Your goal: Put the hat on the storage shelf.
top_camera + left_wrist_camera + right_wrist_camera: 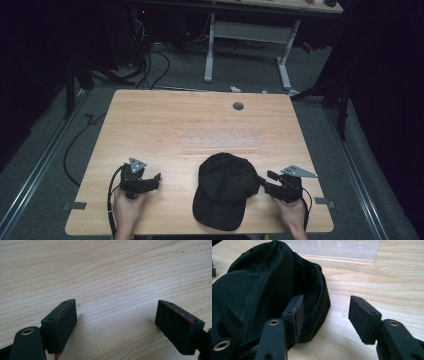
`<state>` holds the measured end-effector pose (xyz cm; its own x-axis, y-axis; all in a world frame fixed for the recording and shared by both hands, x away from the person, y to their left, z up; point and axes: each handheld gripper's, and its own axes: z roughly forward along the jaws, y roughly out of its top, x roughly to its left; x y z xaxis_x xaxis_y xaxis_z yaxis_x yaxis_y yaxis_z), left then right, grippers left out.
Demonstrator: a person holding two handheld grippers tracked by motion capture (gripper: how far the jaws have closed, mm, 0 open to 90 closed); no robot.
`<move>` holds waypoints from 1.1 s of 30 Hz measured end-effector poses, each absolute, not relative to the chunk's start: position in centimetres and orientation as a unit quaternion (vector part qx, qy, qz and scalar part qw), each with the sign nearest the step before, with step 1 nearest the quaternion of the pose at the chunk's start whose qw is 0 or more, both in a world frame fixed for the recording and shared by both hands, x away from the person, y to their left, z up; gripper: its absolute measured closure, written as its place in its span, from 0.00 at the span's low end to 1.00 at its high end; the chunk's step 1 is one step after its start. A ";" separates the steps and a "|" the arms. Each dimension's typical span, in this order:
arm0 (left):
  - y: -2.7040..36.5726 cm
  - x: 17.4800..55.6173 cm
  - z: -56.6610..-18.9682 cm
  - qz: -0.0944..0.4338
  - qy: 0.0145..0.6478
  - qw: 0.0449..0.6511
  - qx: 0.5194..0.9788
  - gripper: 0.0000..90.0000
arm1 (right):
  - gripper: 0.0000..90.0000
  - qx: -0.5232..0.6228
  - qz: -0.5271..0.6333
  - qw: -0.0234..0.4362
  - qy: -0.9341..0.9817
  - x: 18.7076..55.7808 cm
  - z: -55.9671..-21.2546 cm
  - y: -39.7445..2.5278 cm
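A black mesh cap [223, 187] lies on the wooden table [165, 120] near its front edge, brim toward the person. My right gripper [267, 182] is at the cap's right side and is open. In the right gripper view the cap [259, 290] rises on the left. One jaw sits against its lower edge, the other stands over bare wood, and the right gripper [325, 300] has only the cap's rim reaching into its gap. My left gripper [156, 179] rests left of the cap, apart from it. The left gripper [116, 305] is open over bare wood.
A clear plastic strip [222, 141] lies flat on the table just beyond the cap, and the strip [337, 248] is at the top of the right gripper view. A grey round grommet [238, 106] sits near the far edge. A white-legged desk [247, 45] stands beyond.
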<state>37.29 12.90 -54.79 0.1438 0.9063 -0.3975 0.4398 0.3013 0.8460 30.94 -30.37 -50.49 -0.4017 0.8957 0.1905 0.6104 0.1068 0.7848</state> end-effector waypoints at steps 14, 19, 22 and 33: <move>12.9 37.3 -54.8 0.224 0.615 0.522 0.548 0.20 | 0.51 0.515 0.404 0.153 0.740 32.0 -51.2 -29.1; 12.9 37.3 -54.8 0.224 0.615 0.522 0.547 0.20 | 0.52 0.513 0.374 0.149 0.758 32.6 -52.1 -28.6; 12.9 37.3 -54.8 0.224 0.615 0.522 0.547 0.20 | 0.52 0.513 0.368 0.148 0.761 32.7 -52.2 -28.5; 12.9 37.3 -54.8 0.224 0.615 0.522 0.547 0.20 | 0.65 0.481 0.329 0.193 0.790 32.8 -52.6 -27.2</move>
<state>37.25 12.88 -54.80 0.1439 0.9063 -0.3973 0.4397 0.3011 0.8462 32.84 -27.21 -52.57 -0.4631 0.8862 0.0112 0.6321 0.3214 0.7051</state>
